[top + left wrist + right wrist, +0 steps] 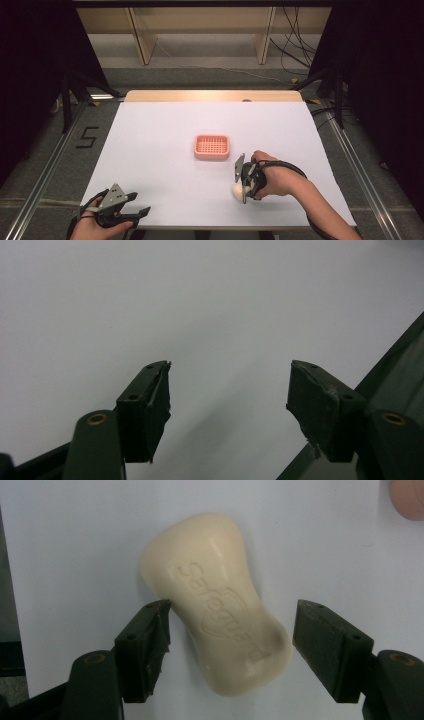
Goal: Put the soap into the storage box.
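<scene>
Right gripper view | cream waisted soap bar [217, 605] lies flat between wide-spread right gripper [231, 647] jaws, long axis diagonal, left pad almost touching | left gripper [227, 407] spread, empty, farther.

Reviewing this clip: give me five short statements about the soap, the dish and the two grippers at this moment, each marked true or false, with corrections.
1. The bar of soap lies on the white table. True.
2. The right gripper is clamped shut on the soap. False: its fingers stand open, the soap between them with a gap on one side.
3. The pink soap dish holds the soap. False: the dish is empty; the soap lies nearer the person, by the right gripper.
4. The left gripper is open with nothing between its fingers. True.
5. The soap is blue. False: it is cream-coloured, with embossed lettering.
</scene>
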A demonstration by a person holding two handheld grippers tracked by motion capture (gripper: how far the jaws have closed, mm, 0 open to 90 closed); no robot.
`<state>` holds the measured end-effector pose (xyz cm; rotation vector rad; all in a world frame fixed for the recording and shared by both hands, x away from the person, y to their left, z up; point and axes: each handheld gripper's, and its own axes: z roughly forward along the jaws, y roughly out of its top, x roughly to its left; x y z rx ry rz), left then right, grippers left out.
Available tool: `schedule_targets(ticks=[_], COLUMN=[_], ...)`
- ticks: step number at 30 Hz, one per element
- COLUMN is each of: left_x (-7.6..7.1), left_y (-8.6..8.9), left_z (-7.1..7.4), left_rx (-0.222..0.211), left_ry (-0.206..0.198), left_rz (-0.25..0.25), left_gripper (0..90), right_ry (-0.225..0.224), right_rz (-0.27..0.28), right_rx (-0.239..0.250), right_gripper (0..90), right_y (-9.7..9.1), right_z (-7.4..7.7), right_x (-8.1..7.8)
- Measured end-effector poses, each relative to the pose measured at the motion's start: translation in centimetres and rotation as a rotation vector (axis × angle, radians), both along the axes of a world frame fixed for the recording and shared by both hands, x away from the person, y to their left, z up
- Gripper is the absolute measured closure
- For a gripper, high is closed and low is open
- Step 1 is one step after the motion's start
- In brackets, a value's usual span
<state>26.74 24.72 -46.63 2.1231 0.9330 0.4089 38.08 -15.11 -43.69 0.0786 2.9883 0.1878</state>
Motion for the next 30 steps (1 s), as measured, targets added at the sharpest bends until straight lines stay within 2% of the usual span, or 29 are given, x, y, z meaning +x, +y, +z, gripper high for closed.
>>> schedule_targets(ticks=[1, 2, 3, 5, 6, 7, 9, 10, 12, 13, 14, 16, 18, 22, 24, 25, 26, 27, 28, 30], left_x=[0.0, -0.2, -0.2, -0.1, -0.1, -0.2, -0.2, -0.2, -0.2, -0.2, -0.2, -0.2, -0.2, -0.2, -0.1, -0.1, 0.0, 0.2, 0.0, -0.1], left_y=[0.0, -0.2, -0.2, -0.1, -0.1, -0.1, -0.1, -0.2, -0.2, -0.2, -0.2, -0.2, -0.2, -0.2, 0.0, 0.0, 0.1, 0.2, 0.0, -0.1], left_z=[0.0, -0.1, -0.1, 0.0, 0.0, 0.0, 0.0, -0.1, -0.1, -0.1, -0.1, -0.1, -0.1, -0.1, 0.0, 0.0, 0.0, 0.0, 0.0, 0.0], left_rx=[-0.002, -0.027, -0.029, -0.015, -0.017, -0.021, -0.015, -0.027, -0.025, -0.025, -0.027, -0.026, -0.027, -0.027, -0.005, -0.005, -0.007, 0.020, -0.010, -0.018], left_ry=[0.002, 0.017, 0.018, 0.003, 0.000, 0.017, 0.011, 0.012, 0.012, 0.011, 0.013, 0.012, 0.013, 0.013, -0.001, -0.001, -0.020, -0.028, -0.005, 0.004], left_rz=[0.000, 0.019, 0.021, 0.006, 0.005, 0.016, 0.012, 0.017, 0.015, 0.017, 0.017, 0.016, 0.017, 0.019, 0.001, 0.001, 0.002, -0.018, 0.002, 0.010], left_gripper=[33.0, 33.0, 33.0, 33.0, 33.0, 33.0, 33.1, 33.0, 33.1, 33.1, 33.1, 33.1, 33.1, 33.1, 33.1, 33.0, 33.0, 33.1, 33.0, 33.1], right_ry=[-0.005, -0.002, 0.005, 0.005, -0.001, 0.007, 0.018, 0.004, 0.006, 0.009, 0.020, 0.019, 0.023, 0.021, 0.023, 0.032, 0.039, 0.036, 0.037, 0.041], right_rz=[0.006, 0.049, 0.014, 0.020, 0.048, 0.035, 0.037, 0.096, 0.083, 0.098, 0.062, 0.071, 0.044, 0.057, 0.040, 0.019, 0.020, 0.025, 0.023, 0.004], right_rx=[-0.012, -0.008, -0.017, -0.026, -0.024, -0.033, -0.046, -0.029, -0.035, -0.040, -0.028, -0.034, -0.041, -0.023, -0.026, -0.018, -0.009, -0.007, -0.008, -0.012], right_gripper=[31.9, 31.9, 32.0, 32.0, 32.0, 31.2, 30.9, 30.9, 30.9, 31.0, 31.3, 32.4, 33.5, 39.6, 42.3, 43.3, 44.2, 45.0, 45.9, 47.2], right_y=[0.1, 0.2, 0.2, 0.3, 0.4, 0.6, 0.8, 0.9, 0.9, 0.9, 1.0, 1.0, 1.0, 1.1, 1.0, 1.0, 1.1, 1.1, 1.1, 1.2], right_z=[0.0, -0.1, -0.1, -0.2, -0.3, -0.5, -0.6, -0.7, -0.9, -1.0, -1.2, -1.4, -1.6, -1.7, -1.7, -1.7, -1.8, -1.8, -1.8, -1.8], right_x=[0.0, 0.2, 0.0, 0.0, 0.2, -0.1, -0.1, 0.3, 0.2, 0.3, 0.1, 0.1, 0.0, 0.2, 0.3, 0.3, 0.3, 0.4, 0.4, 0.5])
